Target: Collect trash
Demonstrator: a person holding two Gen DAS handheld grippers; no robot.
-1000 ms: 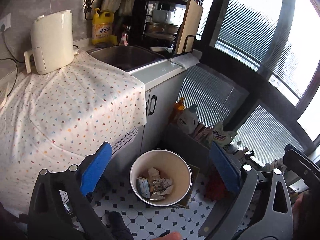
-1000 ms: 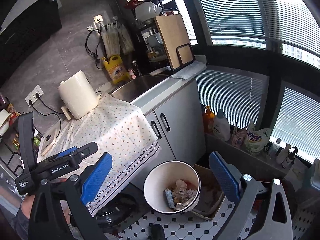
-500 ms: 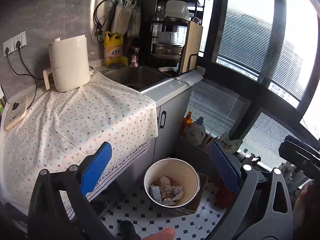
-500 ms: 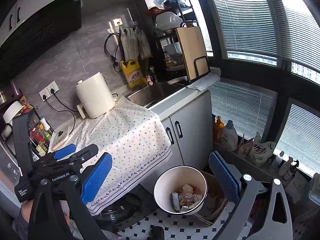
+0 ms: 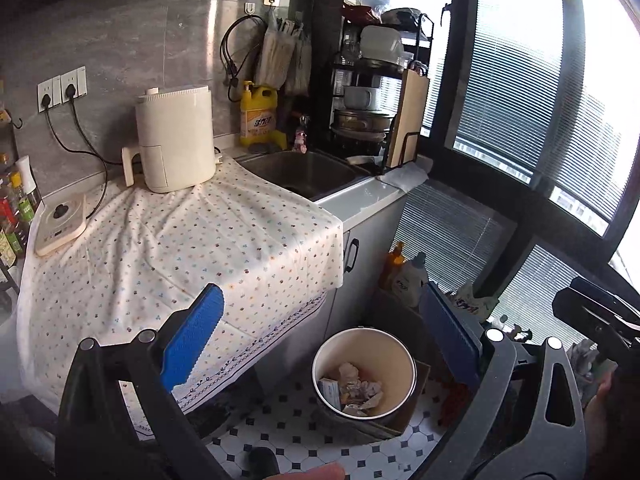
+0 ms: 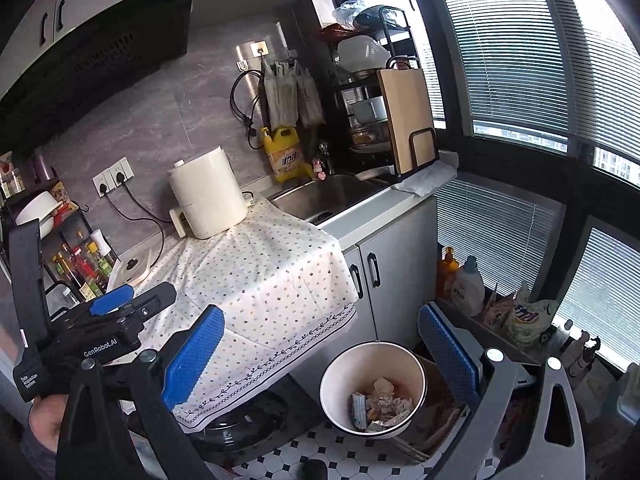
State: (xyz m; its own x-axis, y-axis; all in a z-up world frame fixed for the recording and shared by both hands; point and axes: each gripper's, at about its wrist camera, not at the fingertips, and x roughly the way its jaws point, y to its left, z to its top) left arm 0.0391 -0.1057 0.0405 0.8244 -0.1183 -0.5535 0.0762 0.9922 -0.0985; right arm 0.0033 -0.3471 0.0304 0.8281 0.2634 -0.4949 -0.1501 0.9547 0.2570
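Blue pads on my left gripper (image 5: 320, 356) and right gripper (image 6: 320, 354) are standing wide apart, gripping nothing. Trash (image 5: 356, 392) is lying in the bin (image 5: 362, 336) on the floor below, presumably where it belongs. Only the right view is showing the cabinets (image 6: 60, 12) overhead.

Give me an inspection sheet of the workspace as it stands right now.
Surface: floral cloth covers the counter; no loose trash seen on it.
Job's things: white bin on the tiled floor, holding crumpled paper and a small carton.
Clutter: cream appliance, yellow detergent jug, cutting board, bottles by the window.
Grippers: left claw and right claw both open, empty.
Cables: two plugged cords trail along the backsplash.
Surroundings: sink, dish rack, blinds.
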